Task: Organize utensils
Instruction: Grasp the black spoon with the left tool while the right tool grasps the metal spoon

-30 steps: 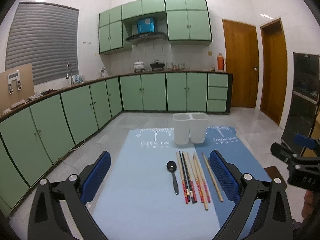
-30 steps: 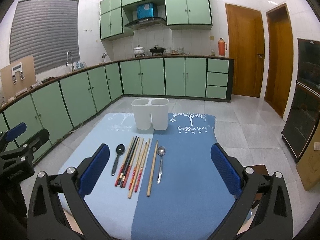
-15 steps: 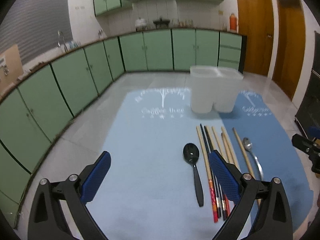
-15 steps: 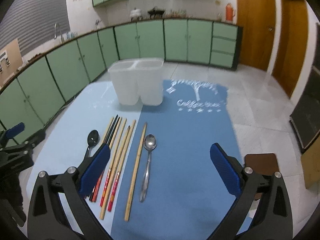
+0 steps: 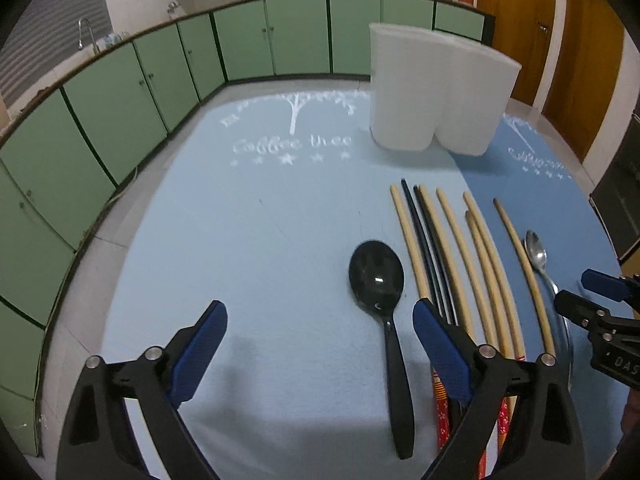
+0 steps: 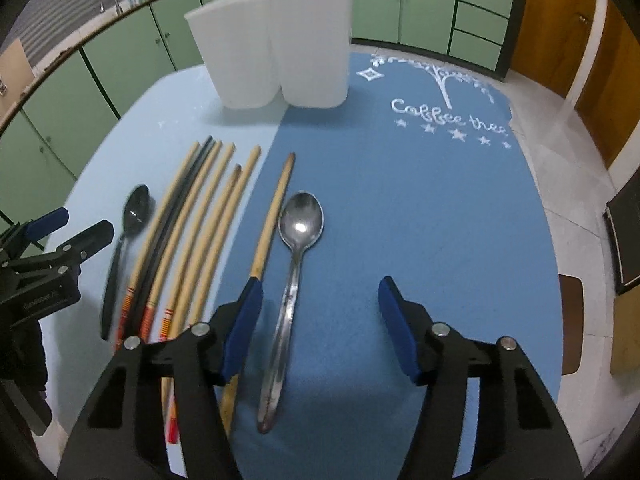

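A black spoon lies on the light blue mat, its handle between my left gripper's open fingers, nearer the right one. Several chopsticks lie to its right, then a metal spoon. A white two-compartment holder stands at the mat's far side. In the right wrist view my right gripper is open and low over the metal spoon, whose handle lies just inside the left finger. The chopsticks, the black spoon and the holder show there too.
The mat's right half is darker blue. Green kitchen cabinets run around the far side. A brown stool stands beside the table on the right. Each gripper sees the other at its frame edge.
Both grippers have moved forward and down toward the mat. The left one now straddles the black spoon's handle and the right one straddles the metal spoon's handle. The utensils have not moved.
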Demonstrator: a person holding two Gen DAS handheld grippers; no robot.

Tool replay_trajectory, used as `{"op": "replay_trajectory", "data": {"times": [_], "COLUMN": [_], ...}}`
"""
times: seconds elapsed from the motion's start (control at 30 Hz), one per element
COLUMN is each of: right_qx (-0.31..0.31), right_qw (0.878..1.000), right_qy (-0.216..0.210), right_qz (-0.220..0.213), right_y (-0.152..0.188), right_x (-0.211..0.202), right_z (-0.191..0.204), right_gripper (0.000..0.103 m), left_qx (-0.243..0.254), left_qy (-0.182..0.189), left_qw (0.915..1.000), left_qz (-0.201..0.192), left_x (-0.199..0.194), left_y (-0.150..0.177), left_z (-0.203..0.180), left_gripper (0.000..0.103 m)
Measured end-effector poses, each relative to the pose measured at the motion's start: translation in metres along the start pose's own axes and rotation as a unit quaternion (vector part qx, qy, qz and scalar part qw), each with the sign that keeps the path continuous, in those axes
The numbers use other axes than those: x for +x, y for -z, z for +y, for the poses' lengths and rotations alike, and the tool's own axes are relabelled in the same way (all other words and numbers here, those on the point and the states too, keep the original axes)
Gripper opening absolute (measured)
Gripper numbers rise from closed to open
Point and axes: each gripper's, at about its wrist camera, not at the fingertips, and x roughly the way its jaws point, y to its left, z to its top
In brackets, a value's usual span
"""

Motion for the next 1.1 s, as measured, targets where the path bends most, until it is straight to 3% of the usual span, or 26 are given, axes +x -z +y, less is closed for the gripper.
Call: {"op": "replay_trajectory", "data": {"times": [0.33, 0.5, 0.7, 0.97, 1.1], "right_qx": [-0.036, -0.024, -0.006, -0.033, -0.033], "right_qw": [0.999, 0.999, 1.000, 0.999, 0.999], "right_qy": [0.035, 0.043, 0.004, 0.022, 0.021], "right_qz": [-0.002, 0.003, 0.004, 0.009, 0.008], "right_y": [0.004, 0.000, -0.021, -0.043, -0.047], "right_x": [0.005, 0.001, 0.006, 0.025, 0.029], "right_z": [0.002, -0.009, -0.009, 0.001, 0.007], "right_gripper": [0.055, 0.055, 0.055, 0.052, 0.046], "left_qx": [0.005, 0.005, 0.003, 0.005, -0.005], "left_qy": [0.004, 0.006, 0.016, 0.016, 0.027], "left_qw": [0.9998, 0.9998, 0.9998, 0.9996, 0.9992], "left_qz": [0.020, 0.020, 0.012, 0.022, 0.029], "left_x": [0.023, 0.021, 0.020, 0.042, 0.049], "left_y": [0.007, 0.006, -0.010, -0.027, -0.032], "left_z": [-0.004, 0.004, 0.000, -0.008, -0.005], "left_gripper": [0.093, 0.093, 0.092, 0.092, 0.090]}}
